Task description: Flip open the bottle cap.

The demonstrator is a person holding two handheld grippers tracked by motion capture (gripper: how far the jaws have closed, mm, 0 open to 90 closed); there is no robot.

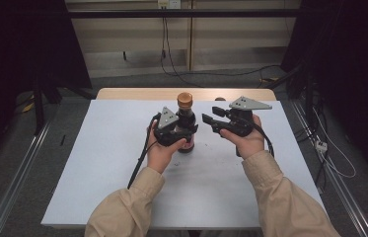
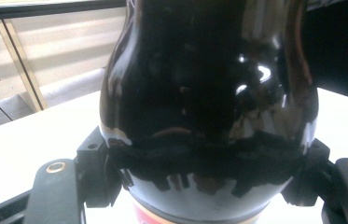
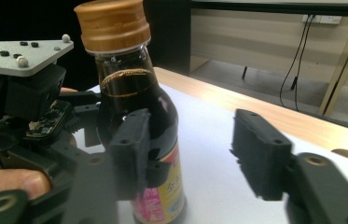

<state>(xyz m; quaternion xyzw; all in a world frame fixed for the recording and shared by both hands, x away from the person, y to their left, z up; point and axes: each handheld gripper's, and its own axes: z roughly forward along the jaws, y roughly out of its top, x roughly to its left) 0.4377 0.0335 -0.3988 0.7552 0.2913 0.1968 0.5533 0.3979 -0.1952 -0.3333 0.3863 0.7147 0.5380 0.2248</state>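
Right now your left gripper (image 1: 184,132) has its fingers (image 2: 98,170) squeezed tight on the dark bottle (image 1: 186,123). The pads press on both sides of the round glass, just above the label. In the left gripper view the bottle (image 2: 209,93) looks big and very close.

The bottle stands upright on the white tabletop (image 1: 102,163), near the middle, a bit toward 12 o'clock. It has a brown cap (image 1: 185,98) on top and dark sauce inside. Your left hand (image 1: 159,150) sits at about 8 o'clock from the bottle.

Your right gripper (image 1: 210,118) is just beside the bottle, at about 3 o'clock from it, and does not touch it. Its fingers (image 3: 260,158) stand about half open with nothing between them. They point toward the bottle. In the right gripper view the bottle (image 3: 134,121) stands at 10 o'clock, behind the left finger, and you can see the pink and yellow label (image 3: 167,196) low down. Your right hand (image 1: 248,140) holds its gripper a little above the tabletop.

A grey plate (image 1: 249,103) sits on top of the right gripper. A black cable (image 1: 139,163) runs from the left gripper toward 7 o'clock.
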